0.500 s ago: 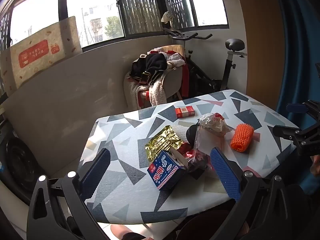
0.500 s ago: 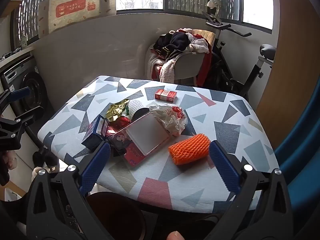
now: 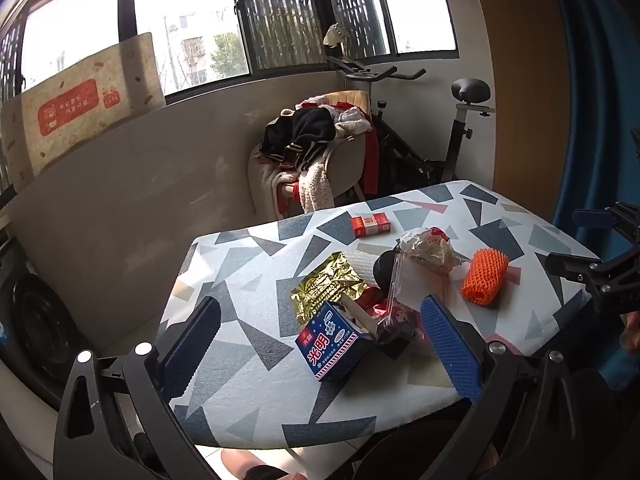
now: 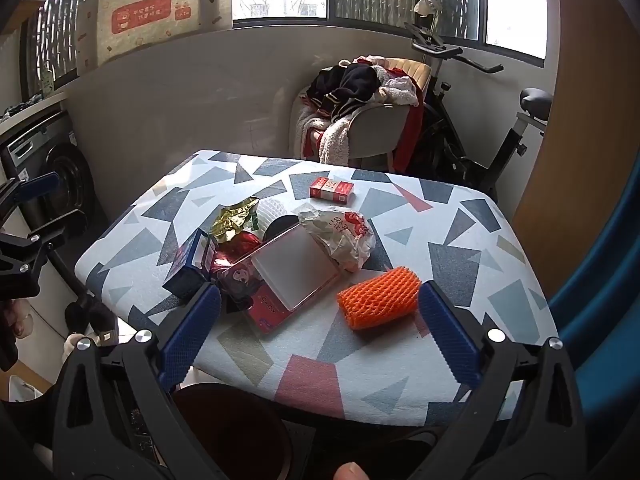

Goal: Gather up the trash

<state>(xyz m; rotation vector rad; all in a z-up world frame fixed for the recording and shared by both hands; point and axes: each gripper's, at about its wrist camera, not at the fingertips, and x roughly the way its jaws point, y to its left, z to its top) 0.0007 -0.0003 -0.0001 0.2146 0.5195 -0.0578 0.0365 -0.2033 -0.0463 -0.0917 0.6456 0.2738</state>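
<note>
The trash lies in a loose cluster near the middle of the counter (image 4: 460, 264), which wears a cover of grey, blue and pink triangles. An orange foam net sleeve (image 4: 378, 298) lies toward the near edge, apart from the rest. Just beyond it sits a crumpled plastic bag (image 4: 340, 236), touching a pink flat box with a clear lid (image 4: 288, 276). At that box's left lie a red shiny wrapper (image 4: 236, 248), a gold foil wrapper (image 3: 326, 290) and a blue carton with white and red print (image 3: 332, 344), its flap open. A red cigarette pack (image 4: 331, 190) lies alone toward the far edge.

The right tongs (image 4: 318, 332) hang over the near edge, jaws wide with nothing between them; the net sleeve is just ahead of the right finger. The left tongs (image 3: 320, 344) hover at the counter's left side, equally wide and empty, with the blue carton ahead of them. A dark red bin (image 4: 236, 432) stands under the near edge.
</note>
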